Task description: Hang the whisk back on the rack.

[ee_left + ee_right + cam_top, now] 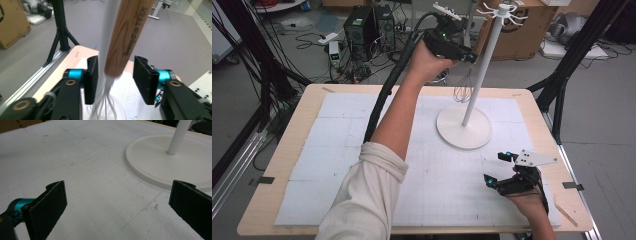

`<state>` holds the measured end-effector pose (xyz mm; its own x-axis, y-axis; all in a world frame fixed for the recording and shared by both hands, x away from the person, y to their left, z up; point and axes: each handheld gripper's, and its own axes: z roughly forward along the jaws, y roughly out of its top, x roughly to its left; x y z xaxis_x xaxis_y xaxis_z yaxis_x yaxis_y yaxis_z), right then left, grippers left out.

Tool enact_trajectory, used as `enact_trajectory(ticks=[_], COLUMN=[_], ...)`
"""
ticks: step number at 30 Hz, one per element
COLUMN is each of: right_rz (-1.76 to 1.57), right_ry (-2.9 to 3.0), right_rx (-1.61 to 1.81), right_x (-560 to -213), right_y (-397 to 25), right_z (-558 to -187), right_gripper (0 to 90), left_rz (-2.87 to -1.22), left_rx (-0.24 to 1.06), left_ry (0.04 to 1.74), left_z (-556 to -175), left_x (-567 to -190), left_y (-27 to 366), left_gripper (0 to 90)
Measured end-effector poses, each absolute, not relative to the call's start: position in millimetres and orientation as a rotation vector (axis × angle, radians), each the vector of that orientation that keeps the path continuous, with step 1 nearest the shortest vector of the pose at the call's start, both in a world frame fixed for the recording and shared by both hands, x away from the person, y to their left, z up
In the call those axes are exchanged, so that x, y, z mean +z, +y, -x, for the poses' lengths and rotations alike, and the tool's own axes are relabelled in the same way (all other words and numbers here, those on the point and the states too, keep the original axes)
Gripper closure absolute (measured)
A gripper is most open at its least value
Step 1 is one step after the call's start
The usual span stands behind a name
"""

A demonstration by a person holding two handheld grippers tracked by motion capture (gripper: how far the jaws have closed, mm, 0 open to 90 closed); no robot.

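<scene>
Your stand [463, 127] sits on the surface [272, 190], right of centre & toward the far edge, pole upright. The whisk [464, 90] hangs just left of the pole, above the base. Your left gripper [470, 56] is up beside the pole, whisk handle [127, 35] between its jaws w/ gaps both sides. Your right gripper [497, 170] rests near the front right corner, in front of the base.

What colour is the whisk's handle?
Light brown wood grain with dark lettering on the whisk handle, clearest in the left gripper view.
</scene>
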<state>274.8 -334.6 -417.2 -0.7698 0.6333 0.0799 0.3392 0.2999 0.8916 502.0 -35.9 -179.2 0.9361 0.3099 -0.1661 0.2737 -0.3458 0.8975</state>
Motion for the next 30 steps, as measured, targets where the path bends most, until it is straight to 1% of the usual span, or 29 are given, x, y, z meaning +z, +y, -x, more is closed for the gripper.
enact_trajectory(ticks=[4,17,21,30], right_rz=[-0.884,-0.878,-0.882,-0.881], right_ry=[2.282,2.289,2.29,2.294], right_rx=[1.461,1.448,1.446,1.445], right_x=[-417,-417,-417,-418], right_y=[-335,-333,-333,-332], right_z=[-274,-274,-274,-274], right_gripper=[0.4,0.4,0.4,0.4], left_rz=[-1.932,-1.962,-1.952,-1.974], left_rx=[0.04,-0.001,-0.013,-0.033], left_ry=[0.424,0.393,0.375,0.352], left_z=[-501,-491,-486,-474], left_x=[-181,-194,-201,-221], left_y=[-29,-4,5,21], left_gripper=[48.4,37.1,36.0,24.9])
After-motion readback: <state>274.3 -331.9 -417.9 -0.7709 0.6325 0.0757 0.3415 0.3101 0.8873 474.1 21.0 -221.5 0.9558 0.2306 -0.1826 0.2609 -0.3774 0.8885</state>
